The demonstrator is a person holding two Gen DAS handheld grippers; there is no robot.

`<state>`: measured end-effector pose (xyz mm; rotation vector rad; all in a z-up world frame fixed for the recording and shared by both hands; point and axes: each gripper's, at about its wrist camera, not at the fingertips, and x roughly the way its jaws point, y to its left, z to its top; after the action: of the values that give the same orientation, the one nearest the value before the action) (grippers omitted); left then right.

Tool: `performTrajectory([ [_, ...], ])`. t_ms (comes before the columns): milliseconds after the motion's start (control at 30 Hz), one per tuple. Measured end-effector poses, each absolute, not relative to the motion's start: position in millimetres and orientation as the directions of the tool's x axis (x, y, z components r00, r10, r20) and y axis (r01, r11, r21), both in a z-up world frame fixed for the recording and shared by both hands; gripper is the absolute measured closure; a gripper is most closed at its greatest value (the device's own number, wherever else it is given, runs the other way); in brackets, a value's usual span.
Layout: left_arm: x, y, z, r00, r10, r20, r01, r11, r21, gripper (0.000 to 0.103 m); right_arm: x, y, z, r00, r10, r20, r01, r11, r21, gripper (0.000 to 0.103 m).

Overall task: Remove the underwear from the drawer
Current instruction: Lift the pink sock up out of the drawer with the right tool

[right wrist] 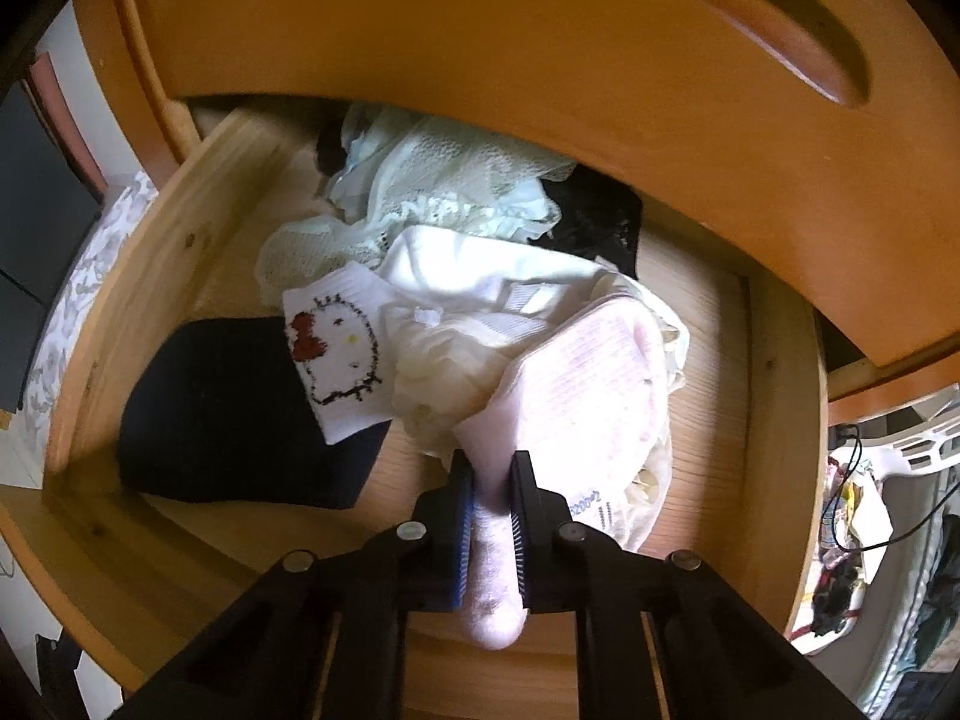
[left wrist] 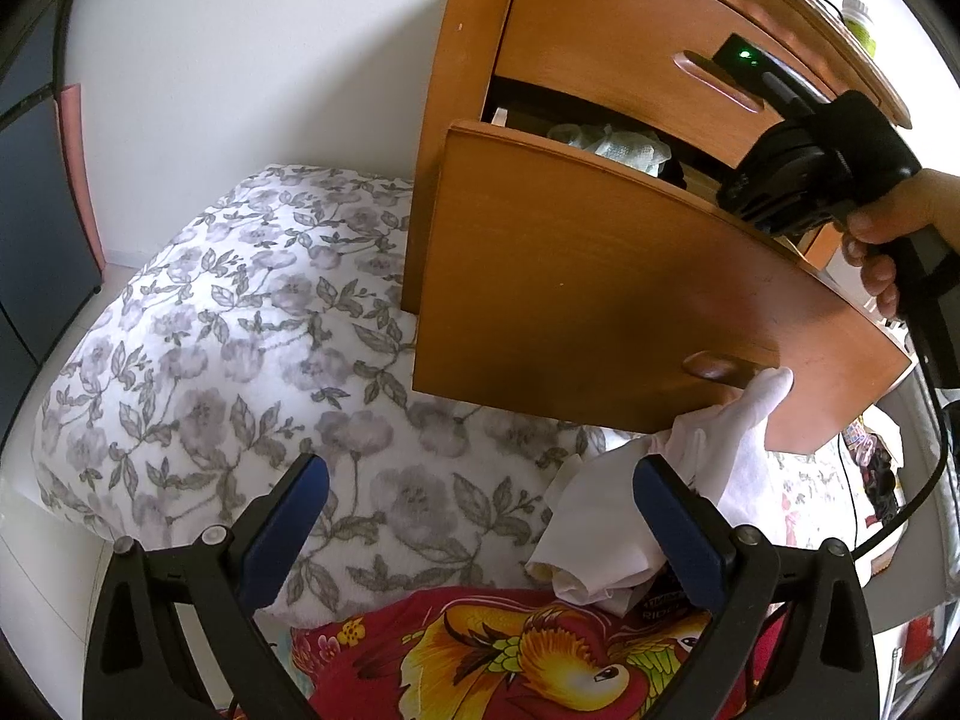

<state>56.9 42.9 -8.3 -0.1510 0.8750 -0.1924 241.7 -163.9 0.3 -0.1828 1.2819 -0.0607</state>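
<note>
One wooden drawer (right wrist: 150, 276) stands pulled out of a bedside cabinet (left wrist: 474, 30), below a second, closed drawer (left wrist: 600, 30). Inside lies a loose heap of underwear: a pale pink piece (right wrist: 594, 384), a cream one (right wrist: 456, 282), pale green lace (right wrist: 432, 192), something black at the back (right wrist: 600, 222), a folded dark garment (right wrist: 228, 420) and one white sock with a cat face and red bow (right wrist: 336, 348).

The right gripper (right wrist: 489, 480) points steeply down into the drawer, its fingers (right wrist: 462, 498) clamped on a bunched edge of the pale pink piece, which is still inside the drawer. A printed tag (right wrist: 591, 510) beside it is too blurred to read.

The left gripper (left wrist: 480, 516) hangs over the bed, angled downward, fingers (left wrist: 288, 516) wide apart and holding nothing. Below it lie one floral pillow (left wrist: 240, 330), white cloth (left wrist: 630, 510) and a red bird-print blanket (left wrist: 510, 654). A bare hand (left wrist: 894, 240) grips the right tool's handle.
</note>
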Motion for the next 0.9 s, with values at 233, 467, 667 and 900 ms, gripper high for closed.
performTrajectory([
  [233,56.2,42.4,-7.6,0.627,-0.227,-0.745,0.106,0.973,-0.207,0.002,237.4,-187.5,20.5,0.312,-0.153,-0.938,-0.007,0.987,-0.163,0.091],
  [467,54.3,41.0,-3.6,0.631,-0.227,-0.742,0.108,0.973,-0.206,0.002,232.4,-207.4,40.1,0.338,-0.169,-0.926,0.037,0.985,-0.166,0.091],
  [667,53.5,40.5,-2.5,0.632,-0.229,-0.740,0.108,0.972,-0.208,0.002,223.1,-216.6,58.2,0.355,-0.179,-0.917,0.065,0.984,-0.167,0.091],
  [900,52.8,40.3,0.5,0.635,-0.229,-0.738,0.107,0.972,-0.209,0.002,215.8,-218.8,80.7,0.383,-0.187,-0.904,0.080,0.982,-0.169,0.092],
])
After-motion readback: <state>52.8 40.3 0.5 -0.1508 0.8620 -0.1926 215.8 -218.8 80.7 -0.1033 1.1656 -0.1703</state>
